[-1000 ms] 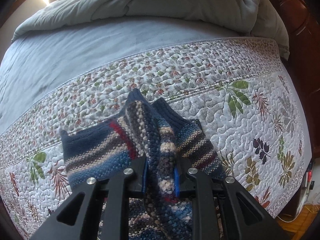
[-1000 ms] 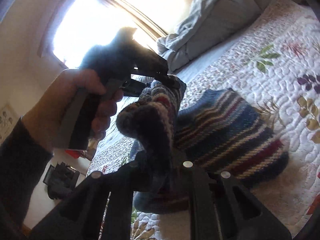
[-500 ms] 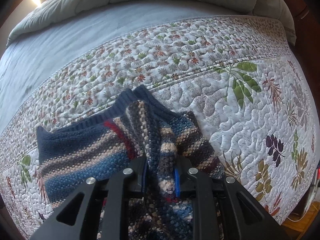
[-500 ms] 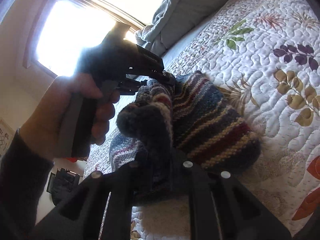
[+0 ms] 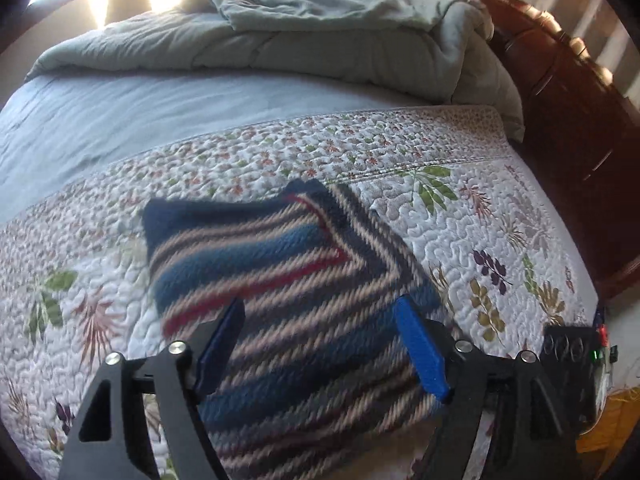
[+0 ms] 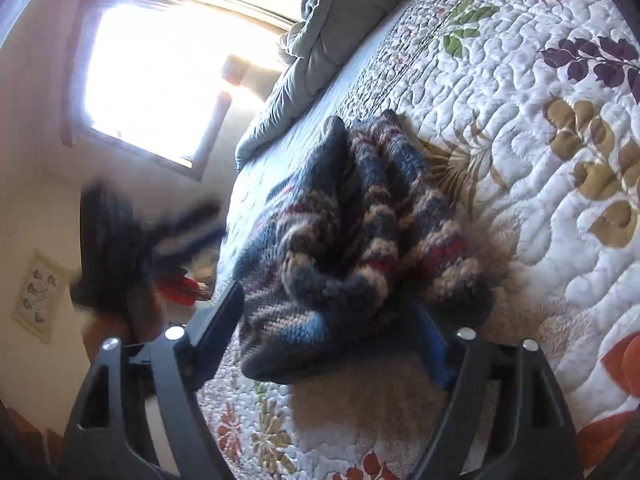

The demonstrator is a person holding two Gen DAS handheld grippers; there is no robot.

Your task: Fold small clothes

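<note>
A bed fills both views, covered by a white floral quilt (image 5: 460,240), with a grey comforter (image 5: 320,40) bunched at the far end. A striped knitted sweater (image 5: 288,280) in blue, tan and red lies folded on the quilt. The left gripper (image 5: 320,328) hangs just above the sweater's near edge, fingers spread apart, holding nothing. The right gripper (image 6: 332,320) also has its fingers spread wide, the sweater's rumpled edge (image 6: 352,232) lying loose between them.

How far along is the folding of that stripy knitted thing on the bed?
One fold looks done: the striped knit lies doubled on the floral quilt. Nothing is in hand; the left hand-held gripper and right hand-held gripper are open. Its near edge looks bunched, so tidying may remain.
</note>
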